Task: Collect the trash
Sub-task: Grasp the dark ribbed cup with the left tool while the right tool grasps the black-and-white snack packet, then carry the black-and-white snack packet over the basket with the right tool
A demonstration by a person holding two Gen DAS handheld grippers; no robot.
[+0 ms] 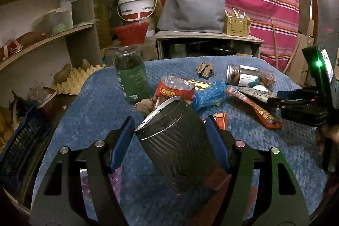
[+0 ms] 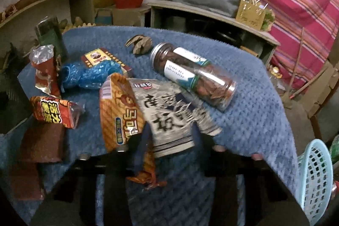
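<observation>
My left gripper (image 1: 169, 122) is shut on a dark ribbed paper cup (image 1: 175, 147), which tilts left between the blue pads above the blue mat (image 1: 95, 103). In the right wrist view, my right gripper (image 2: 170, 135) has its jaws narrowed on the near edge of a grey-white snack wrapper (image 2: 169, 111). An orange wrapper (image 2: 120, 111) lies against its left finger. The picture is blurred there. A blue plastic bag (image 2: 89, 75), a red foil wrapper (image 2: 44, 69), a red-orange packet (image 2: 53, 111) and crumpled brown paper (image 2: 139, 45) lie scattered on the mat.
A green bottle (image 1: 131, 77) stands at the mat's far left. A filled jar (image 2: 195, 75) lies on its side at the right. A light blue basket (image 2: 315, 179) sits below the mat's right edge and a dark blue crate (image 1: 21, 141) at the left. Shelves and a cabinet stand behind.
</observation>
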